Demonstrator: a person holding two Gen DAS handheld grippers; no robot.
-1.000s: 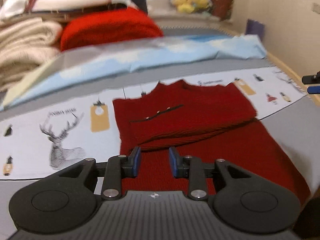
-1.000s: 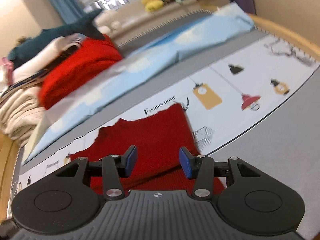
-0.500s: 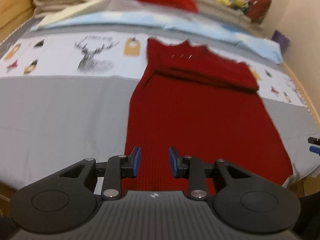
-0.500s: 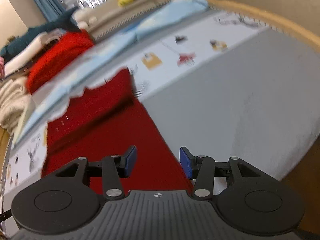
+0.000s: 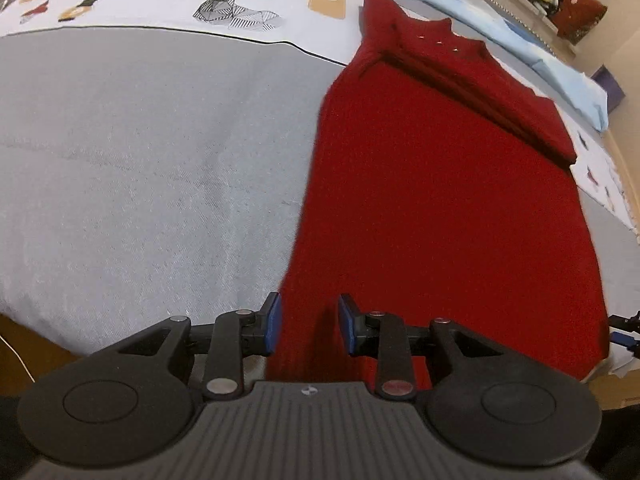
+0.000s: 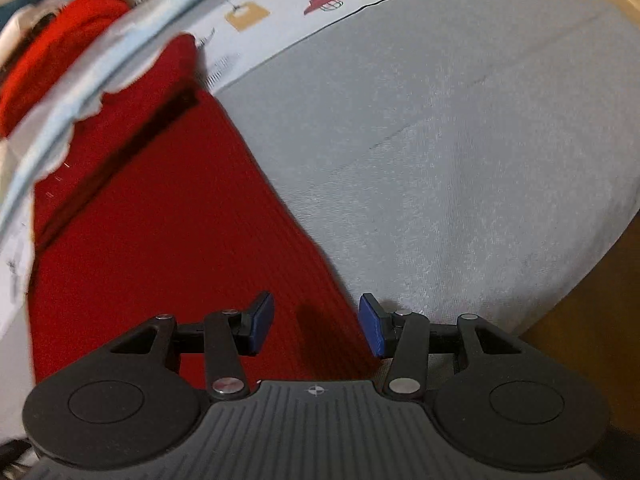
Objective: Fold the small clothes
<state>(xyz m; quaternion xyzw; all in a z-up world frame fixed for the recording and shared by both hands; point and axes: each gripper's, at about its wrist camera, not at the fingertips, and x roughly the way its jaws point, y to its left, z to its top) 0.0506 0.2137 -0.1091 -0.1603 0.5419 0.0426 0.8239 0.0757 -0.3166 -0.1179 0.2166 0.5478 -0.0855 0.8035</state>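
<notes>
The left gripper (image 5: 307,323) points steeply down with its blue-padded jaws apart and nothing clamped, poised above the near left corner of the dark red ribbed knit sweater (image 5: 440,184); the sweater's left edge runs between the pads. The right gripper (image 6: 317,327) likewise stands open and empty, its jaws set wider, straddling the sweater's (image 6: 168,240) near right edge. The garment lies flat on the grey bed cover (image 5: 140,152), sleeves folded across the chest as a band near the collar, hem toward the grippers. Broad bare grey cloth extends left of the left edge and right of the right edge (image 6: 460,140), free of objects. Beyond the collar runs a white printed strip with a deer drawing (image 5: 236,4) and lamp motifs, then a light blue sheet (image 5: 560,68). The bed's near edge drops off just behind both grippers.
</notes>
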